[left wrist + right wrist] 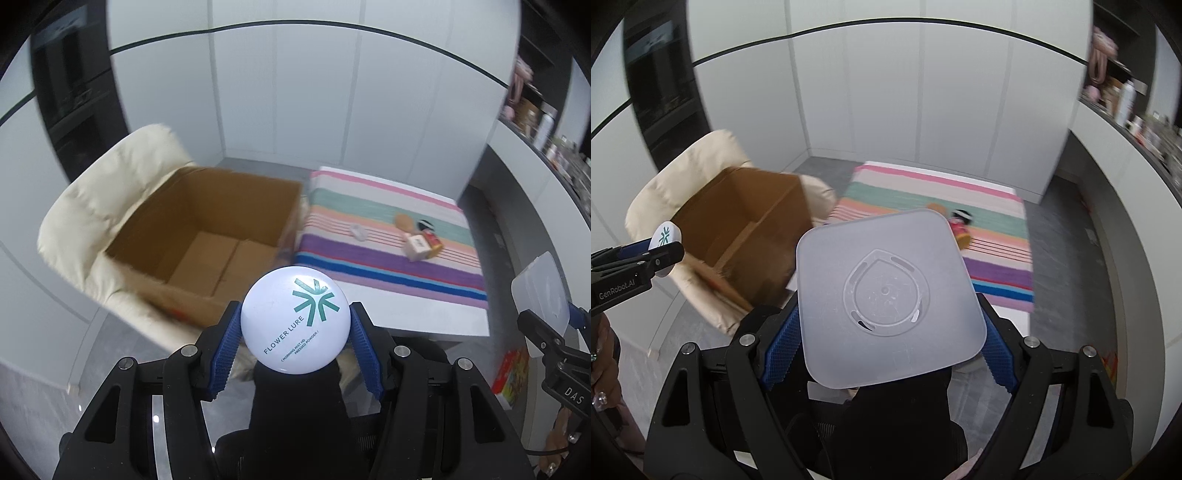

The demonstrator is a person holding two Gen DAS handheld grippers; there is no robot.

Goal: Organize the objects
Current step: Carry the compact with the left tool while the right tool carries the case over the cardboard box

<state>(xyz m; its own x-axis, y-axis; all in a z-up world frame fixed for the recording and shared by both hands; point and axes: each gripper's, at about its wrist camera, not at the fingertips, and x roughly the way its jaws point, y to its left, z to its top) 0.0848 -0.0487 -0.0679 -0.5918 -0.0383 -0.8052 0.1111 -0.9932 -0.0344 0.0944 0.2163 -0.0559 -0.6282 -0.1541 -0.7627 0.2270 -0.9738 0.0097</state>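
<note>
Left gripper (295, 332) clamped on a round white powder case (294, 319), pinched at both sides so no slipping. Right gripper (886, 332) clamped on a frosted square lid (888, 297), held flat, also by its sides. Both lifted up, likely on the way to the brown box (207, 236) sitting open on the cream chair (110, 192). Farther off, on the striped cloth (388, 266), a few small things near its right edge: a little carton (417, 245), a doll (960, 221).
</note>
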